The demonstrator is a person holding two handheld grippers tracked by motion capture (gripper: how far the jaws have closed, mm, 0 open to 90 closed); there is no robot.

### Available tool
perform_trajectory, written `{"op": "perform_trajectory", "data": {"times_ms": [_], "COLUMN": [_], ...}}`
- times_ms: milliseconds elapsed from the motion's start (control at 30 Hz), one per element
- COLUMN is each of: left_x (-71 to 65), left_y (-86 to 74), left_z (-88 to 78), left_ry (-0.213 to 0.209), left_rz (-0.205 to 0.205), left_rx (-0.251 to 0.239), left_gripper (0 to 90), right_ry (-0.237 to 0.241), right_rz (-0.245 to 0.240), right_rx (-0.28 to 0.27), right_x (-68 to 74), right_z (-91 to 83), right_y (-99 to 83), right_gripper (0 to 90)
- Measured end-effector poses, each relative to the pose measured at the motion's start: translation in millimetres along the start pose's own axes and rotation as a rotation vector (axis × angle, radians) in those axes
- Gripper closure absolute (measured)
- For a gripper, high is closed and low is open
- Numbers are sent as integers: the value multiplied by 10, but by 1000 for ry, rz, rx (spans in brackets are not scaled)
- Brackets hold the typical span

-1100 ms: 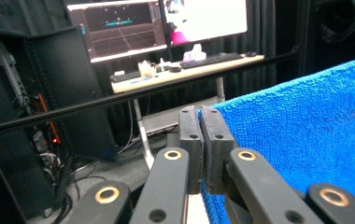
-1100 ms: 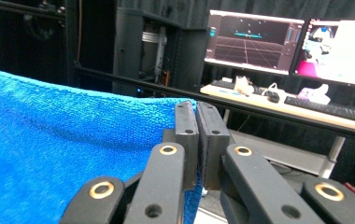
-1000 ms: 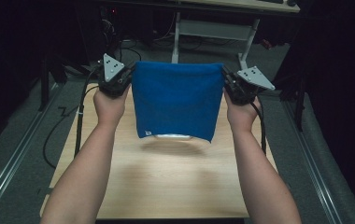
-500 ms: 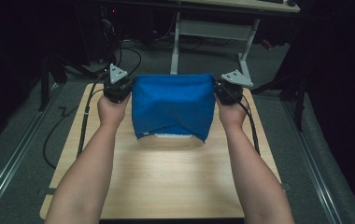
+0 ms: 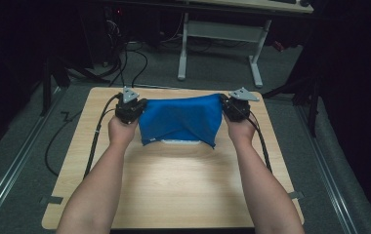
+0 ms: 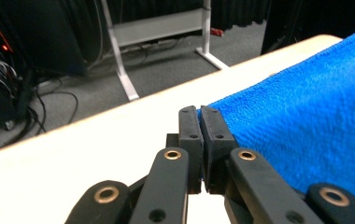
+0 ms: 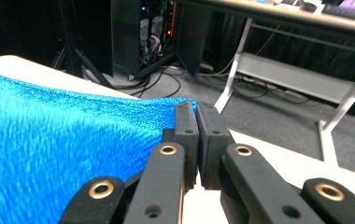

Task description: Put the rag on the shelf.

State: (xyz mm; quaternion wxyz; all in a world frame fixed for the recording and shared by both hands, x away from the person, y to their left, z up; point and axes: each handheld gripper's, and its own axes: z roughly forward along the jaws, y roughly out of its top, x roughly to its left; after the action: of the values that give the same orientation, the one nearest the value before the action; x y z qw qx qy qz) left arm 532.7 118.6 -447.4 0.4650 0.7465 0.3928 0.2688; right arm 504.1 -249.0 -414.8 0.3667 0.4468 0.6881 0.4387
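One blue towel (image 5: 181, 122) — two hand-held grippers (image 5: 131, 109)

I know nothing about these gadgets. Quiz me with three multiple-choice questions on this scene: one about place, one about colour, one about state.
1. Where is the cloth held?
A. toward the table's far edge
B. on the floor
C. at the near edge

2. What colour is the cloth?
A. red
B. blue
C. green

3. How do the left gripper and right gripper stand?
A. both wide open
B. one open
C. both shut on the cloth

Answers: 1 A, it hangs near the far edge of the table; 2 B, blue in every view; 3 C, each pair of jaws pinches a corner.
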Motion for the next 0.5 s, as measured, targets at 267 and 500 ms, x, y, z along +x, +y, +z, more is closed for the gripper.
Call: {"op": "perform_trajectory", "data": {"times_ms": [267,500], "left_x": [-82,-113], "left_y": [-219,-377], "left_z": [63,77], "left_ry": [-28,-47], "left_rz": [-1,-22], "left_rx": [48,66], "left_gripper": [884,883], "right_ry": [24,39], "right_rz": [42,45], "right_rx": [44,64], "right_x": [32,86], "right_z": [57,83], "right_y": [-277,-440], "right_gripper": [885,884]}}
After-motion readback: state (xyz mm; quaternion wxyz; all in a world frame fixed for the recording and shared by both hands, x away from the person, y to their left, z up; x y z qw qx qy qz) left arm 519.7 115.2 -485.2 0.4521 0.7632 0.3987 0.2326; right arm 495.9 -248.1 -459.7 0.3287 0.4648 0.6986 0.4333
